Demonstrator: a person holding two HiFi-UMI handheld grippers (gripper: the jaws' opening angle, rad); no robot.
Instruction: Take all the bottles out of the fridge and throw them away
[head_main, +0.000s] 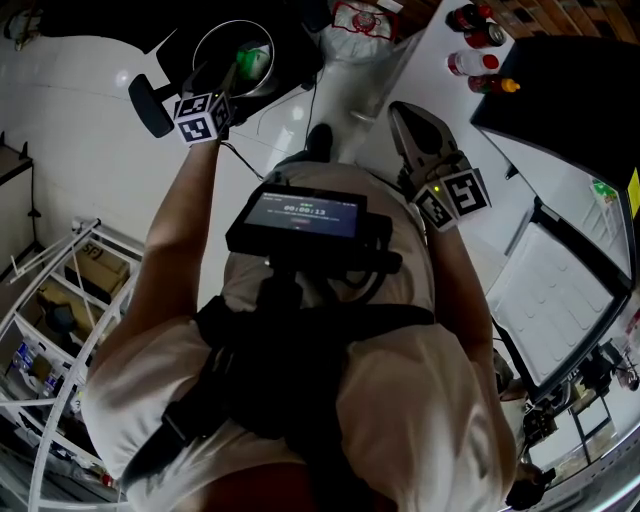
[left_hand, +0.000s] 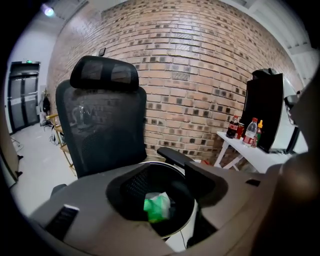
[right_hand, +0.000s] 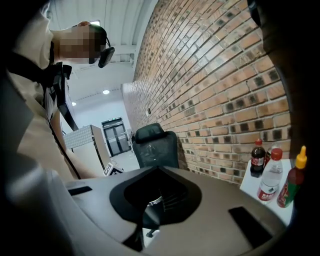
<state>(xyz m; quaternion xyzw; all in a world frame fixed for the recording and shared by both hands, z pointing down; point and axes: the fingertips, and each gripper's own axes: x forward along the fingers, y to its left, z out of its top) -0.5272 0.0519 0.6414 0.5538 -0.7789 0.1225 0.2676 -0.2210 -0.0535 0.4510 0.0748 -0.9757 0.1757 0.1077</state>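
Note:
A crumpled green bottle (head_main: 254, 62) (left_hand: 158, 208) lies at the bottom of the round black waste bin (head_main: 200, 45) (left_hand: 192, 220). My left gripper (head_main: 225, 85) (left_hand: 167, 182) hangs right above the bin's mouth with its jaws open and nothing between them. My right gripper (head_main: 405, 115) (right_hand: 155, 200) is held level at the person's right, away from the bin, with its jaws together and empty. Several bottles (head_main: 478, 40) (right_hand: 270, 180) (left_hand: 245, 132) stand on a white table (head_main: 430, 60) by the brick wall: a cola, a clear water bottle, a red one with a yellow cap.
The black fridge (head_main: 560, 90) (left_hand: 265, 117) stands at the right with its door (head_main: 555, 290) swung open. A black mesh office chair (left_hand: 102, 120) (right_hand: 155, 145) stands behind the bin. A white wire rack (head_main: 60, 290) with boxes is at the left.

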